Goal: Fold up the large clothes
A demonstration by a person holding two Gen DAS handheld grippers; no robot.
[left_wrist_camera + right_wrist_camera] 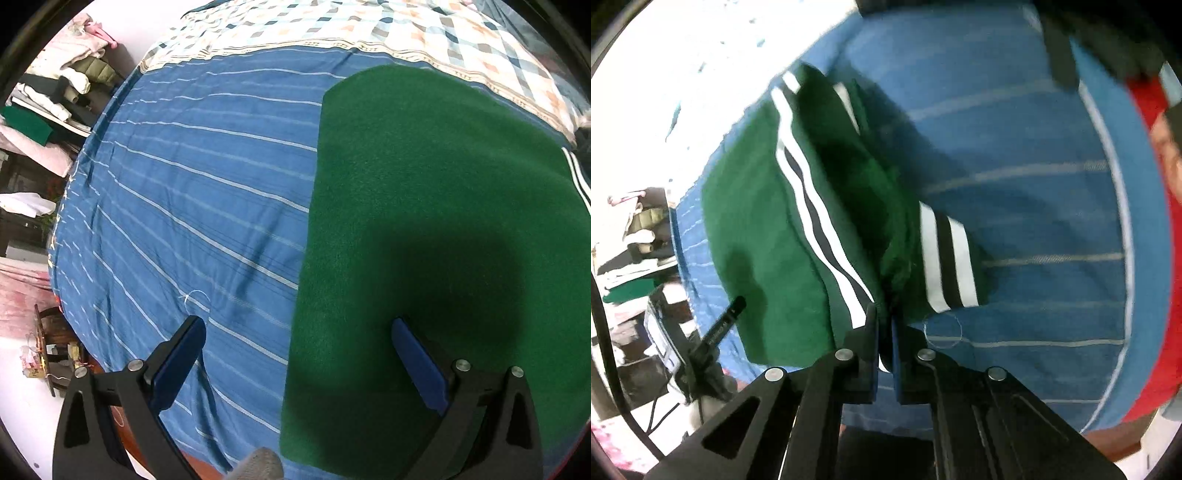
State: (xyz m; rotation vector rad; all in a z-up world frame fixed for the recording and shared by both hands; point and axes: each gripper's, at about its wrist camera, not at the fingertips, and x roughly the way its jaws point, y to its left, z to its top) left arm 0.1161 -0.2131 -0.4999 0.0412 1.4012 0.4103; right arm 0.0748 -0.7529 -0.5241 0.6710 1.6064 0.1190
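Observation:
A green garment [424, 229] with white and black stripe trim lies flat on a blue striped bedsheet [192, 206]. My left gripper [295, 332] is open and empty, hovering above the garment's near left edge; one finger is over the sheet, the other over the green cloth. In the right wrist view my right gripper [884, 314] is shut on the green garment [757, 229], pinching a folded edge next to the striped band [820, 221]. A striped cuff [947, 258] hangs just right of the fingers. The other gripper [718, 328] shows at lower left.
A checked quilt [369, 29] lies at the far end of the bed. Stacks of folded clothes [59, 88] sit beyond the bed's left edge. A small wooden stand [48, 350] is by the near left corner. A person in red [1156, 221] is at the right.

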